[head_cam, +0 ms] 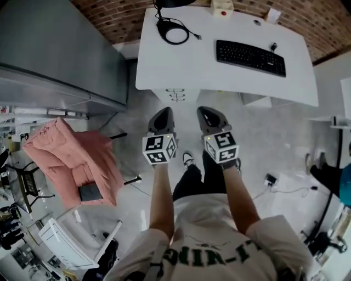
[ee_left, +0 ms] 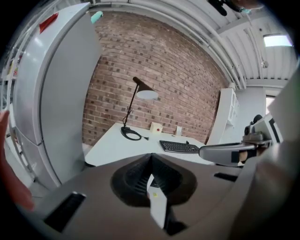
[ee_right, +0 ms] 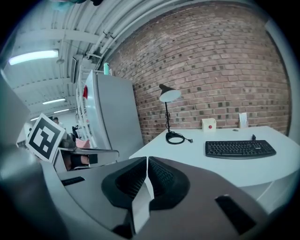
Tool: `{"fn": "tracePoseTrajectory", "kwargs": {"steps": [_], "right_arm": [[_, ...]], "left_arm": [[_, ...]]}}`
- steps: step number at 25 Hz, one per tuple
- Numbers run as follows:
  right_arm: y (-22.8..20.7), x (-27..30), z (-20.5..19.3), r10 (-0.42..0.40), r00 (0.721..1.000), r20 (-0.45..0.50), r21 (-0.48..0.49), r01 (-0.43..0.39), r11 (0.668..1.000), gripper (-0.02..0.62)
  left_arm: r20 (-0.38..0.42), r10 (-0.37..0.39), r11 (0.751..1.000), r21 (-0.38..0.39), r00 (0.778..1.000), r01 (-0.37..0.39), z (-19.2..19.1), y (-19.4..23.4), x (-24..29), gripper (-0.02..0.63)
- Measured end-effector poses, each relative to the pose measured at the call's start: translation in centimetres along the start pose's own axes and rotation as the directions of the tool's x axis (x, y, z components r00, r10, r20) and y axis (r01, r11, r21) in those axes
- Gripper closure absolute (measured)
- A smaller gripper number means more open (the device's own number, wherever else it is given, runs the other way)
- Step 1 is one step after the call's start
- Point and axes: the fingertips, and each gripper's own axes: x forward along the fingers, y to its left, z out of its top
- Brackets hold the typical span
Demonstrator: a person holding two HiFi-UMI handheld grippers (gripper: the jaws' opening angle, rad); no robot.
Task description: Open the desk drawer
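A white desk (head_cam: 192, 66) stands ahead of me against a brick wall. Under its front edge shows the top of a white drawer unit (head_cam: 175, 95) with small handles; the gripper views do not show it. My left gripper (head_cam: 163, 114) and right gripper (head_cam: 208, 113) are held side by side in the air short of the desk, pointing toward it and touching nothing. In the left gripper view the left gripper (ee_left: 151, 158) has its jaws closed together with nothing between them. The right gripper (ee_right: 146, 161) is likewise shut and empty.
On the desk lie a black keyboard (head_cam: 250, 57), a lamp base with coiled cable (head_cam: 174, 33) and a small white box (head_cam: 222, 7). A tall grey cabinet (head_cam: 60, 55) stands left of the desk. A chair with a pink jacket (head_cam: 71, 159) is at my left.
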Motion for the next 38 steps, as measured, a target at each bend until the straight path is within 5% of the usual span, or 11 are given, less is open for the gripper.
{"fn": "tracePoseTrajectory", "kwargs": {"steps": [10,18,24,30,38], "right_arm": [[-3.5,8.0,-8.8,0.054,0.993,-0.102,0.045,-0.050,0.998,0.591],[-6.2,12.5,-13.6,0.070,0.988,-0.135,0.053,-0.063,0.997,0.591],[-6.4,14.3,-16.5,0.074,0.984,-0.159,0.052,-0.067,0.996,0.591],[-7.0,15.1,-17.3,0.085,0.984,-0.156,0.064,-0.076,0.995,0.591],[-7.5,16.7,-18.3,0.102,0.985,-0.136,0.141,-0.082,0.987,0.591]], "left_arm": [[-0.106,0.039,0.991,-0.126,0.994,-0.053,-10.4,4.7,9.9,0.581],[-0.209,0.014,0.945,-0.318,0.978,-0.081,-19.4,7.0,17.1,0.532],[-0.172,-0.035,0.828,-0.557,0.984,-0.068,-22.9,8.3,21.0,0.506],[-0.098,-0.096,0.725,-0.688,0.991,0.002,-23.8,8.7,24.3,0.475],[0.060,-0.114,0.498,-0.860,0.992,0.109,-24.3,9.9,26.6,0.460]]}}
